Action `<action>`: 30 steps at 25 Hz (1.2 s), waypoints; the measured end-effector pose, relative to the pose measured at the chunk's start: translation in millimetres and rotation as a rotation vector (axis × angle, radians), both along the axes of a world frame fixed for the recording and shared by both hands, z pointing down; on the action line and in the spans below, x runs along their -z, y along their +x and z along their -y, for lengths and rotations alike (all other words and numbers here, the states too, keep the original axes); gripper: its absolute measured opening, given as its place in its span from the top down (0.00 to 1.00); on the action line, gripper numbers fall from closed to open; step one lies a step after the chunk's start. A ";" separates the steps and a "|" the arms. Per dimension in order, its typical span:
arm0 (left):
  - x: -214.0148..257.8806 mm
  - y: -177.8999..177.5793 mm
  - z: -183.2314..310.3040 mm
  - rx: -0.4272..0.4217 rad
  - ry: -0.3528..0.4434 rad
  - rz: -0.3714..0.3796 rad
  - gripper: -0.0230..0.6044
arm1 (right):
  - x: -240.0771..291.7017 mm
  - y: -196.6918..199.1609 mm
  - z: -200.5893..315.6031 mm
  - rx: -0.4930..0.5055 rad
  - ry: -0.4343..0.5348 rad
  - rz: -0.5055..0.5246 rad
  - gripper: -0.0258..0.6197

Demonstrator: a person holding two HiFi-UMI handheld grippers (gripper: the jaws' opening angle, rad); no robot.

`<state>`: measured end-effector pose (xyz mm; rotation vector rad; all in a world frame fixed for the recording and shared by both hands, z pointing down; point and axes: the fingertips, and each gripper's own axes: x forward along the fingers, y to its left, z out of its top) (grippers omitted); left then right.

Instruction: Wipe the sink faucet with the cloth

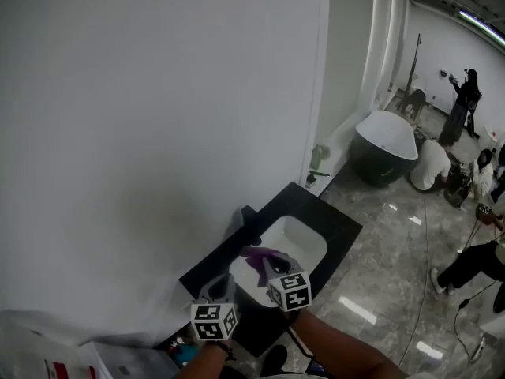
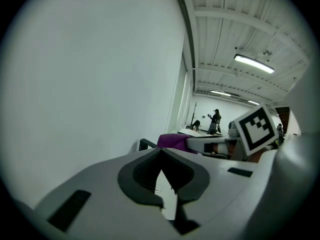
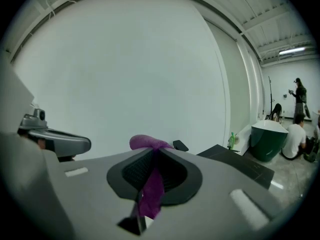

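A white sink [image 1: 304,243] sits in a black countertop [image 1: 335,229] against the wall. The black faucet [image 1: 251,226] stands at its wall side. My right gripper [image 1: 272,265] hangs over the basin, shut on the purple cloth [image 1: 263,257]. In the right gripper view the cloth [image 3: 149,186] runs between the closed jaws of my right gripper [image 3: 152,151] and bunches above them, with the faucet [image 3: 181,145] just beyond. My left gripper [image 1: 219,287] is beside it, nearer the basin's front, shut on nothing. The left gripper view looks past my left gripper [image 2: 161,151] at the cloth [image 2: 172,140] and the faucet [image 2: 145,144].
A plain white wall [image 1: 158,117] rises right behind the sink. A dark green bathtub [image 1: 384,144] stands further along the marble floor [image 1: 394,251], with several people [image 1: 461,105] near it. A green bottle [image 1: 316,158] sits by the wall.
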<state>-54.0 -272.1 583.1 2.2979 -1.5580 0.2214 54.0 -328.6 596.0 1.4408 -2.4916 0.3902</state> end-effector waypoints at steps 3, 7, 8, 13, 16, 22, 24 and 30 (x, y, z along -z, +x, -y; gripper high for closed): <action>-9.7 -2.6 24.3 0.001 -0.021 0.004 0.96 | -30.4 -8.2 52.9 -0.006 -0.026 -0.037 0.91; -23.3 3.0 49.9 -0.029 -0.049 0.013 0.96 | -80.0 -18.9 122.4 -0.020 -0.094 -0.121 0.91; -25.9 5.1 55.0 -0.039 -0.052 0.015 0.96 | -91.8 -20.4 139.2 -0.022 -0.104 -0.144 0.91; -43.8 4.7 75.2 -0.069 -0.063 0.013 0.96 | -153.9 -35.7 196.3 -0.007 -0.180 -0.296 0.91; -59.5 -1.5 81.5 -0.083 -0.078 0.014 0.96 | -176.0 -46.7 213.9 0.008 -0.202 -0.347 0.91; -72.7 -20.0 97.2 -0.071 -0.117 -0.019 0.96 | -184.0 -46.7 204.0 0.017 -0.216 -0.389 0.91; -71.9 -21.5 99.5 -0.076 -0.121 -0.031 0.96 | -188.0 -41.9 178.5 0.024 -0.220 -0.384 0.91; -62.4 -15.5 105.1 -0.114 -0.100 -0.036 0.96 | -187.8 -34.8 132.2 0.003 -0.202 -0.344 0.91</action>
